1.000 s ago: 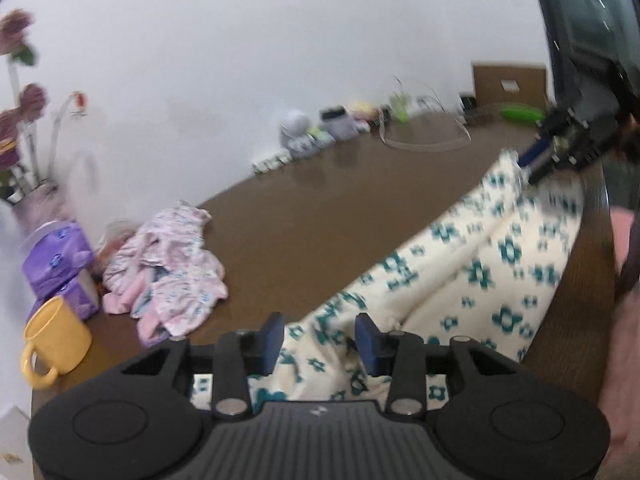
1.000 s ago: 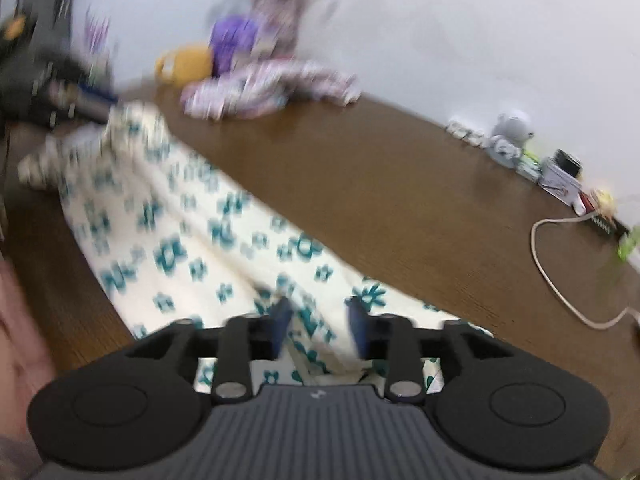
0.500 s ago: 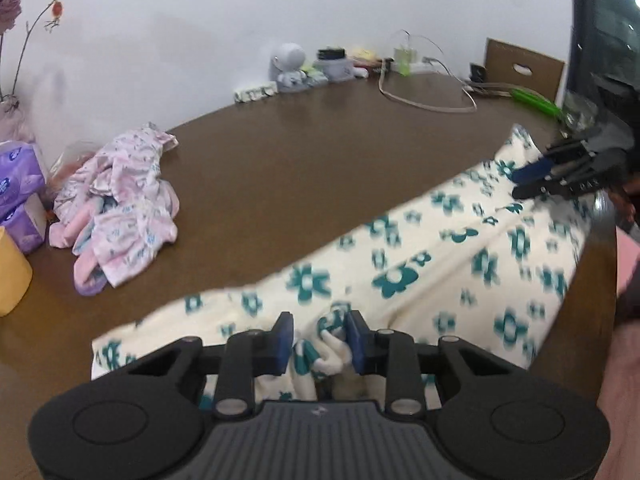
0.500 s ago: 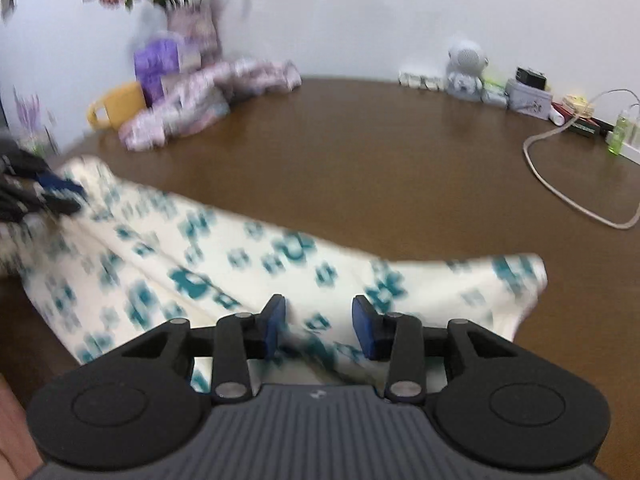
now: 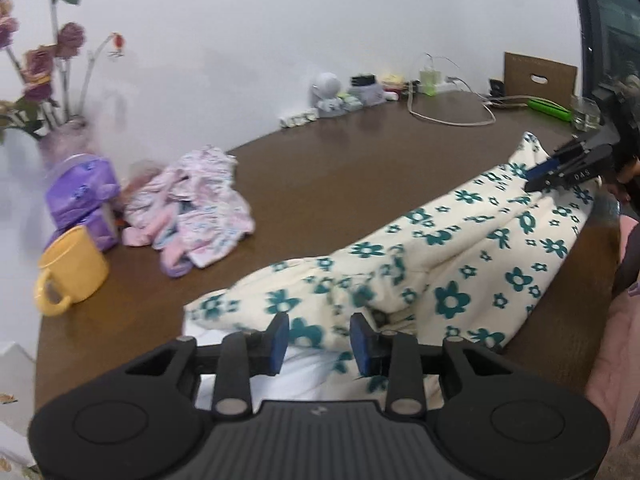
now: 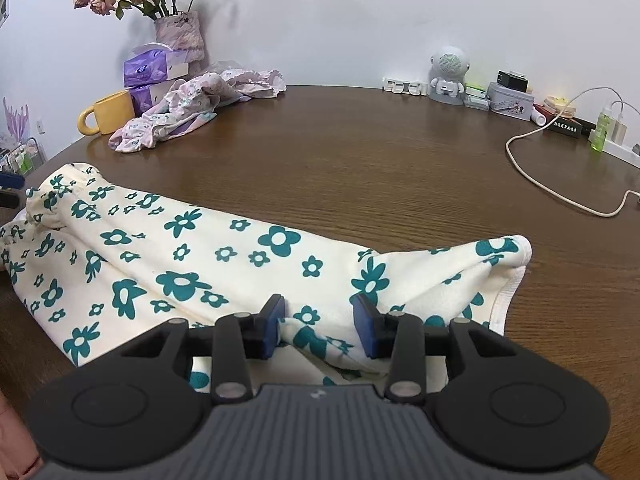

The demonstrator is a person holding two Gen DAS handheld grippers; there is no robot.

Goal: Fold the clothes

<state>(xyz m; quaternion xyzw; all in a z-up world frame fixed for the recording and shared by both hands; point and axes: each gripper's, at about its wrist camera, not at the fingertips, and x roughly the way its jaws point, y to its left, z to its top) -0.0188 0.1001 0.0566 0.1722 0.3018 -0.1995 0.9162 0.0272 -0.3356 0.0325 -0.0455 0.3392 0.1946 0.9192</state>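
The cream garment with teal flowers point(image 6: 224, 264) lies stretched along the near edge of the brown wooden table point(image 6: 380, 168), running between the two grippers. The left gripper point(image 5: 319, 338) has its jaws spread apart, with bunched cloth lying between and just beyond them, not pinched. The right gripper point(image 6: 320, 326) is likewise released, a fold of the garment lying loose between its blue pads point(image 6: 362, 330).

Only the left wrist view shows the right gripper from outside, at the garment's far end, beyond and right of the left jaws. Only the right wrist view shows the hemmed end point(image 6: 506, 272) right of its jaws. Beyond the jaws on the left sit a yellow mug point(image 6: 106, 112) and crumpled pink clothes point(image 6: 188, 108).
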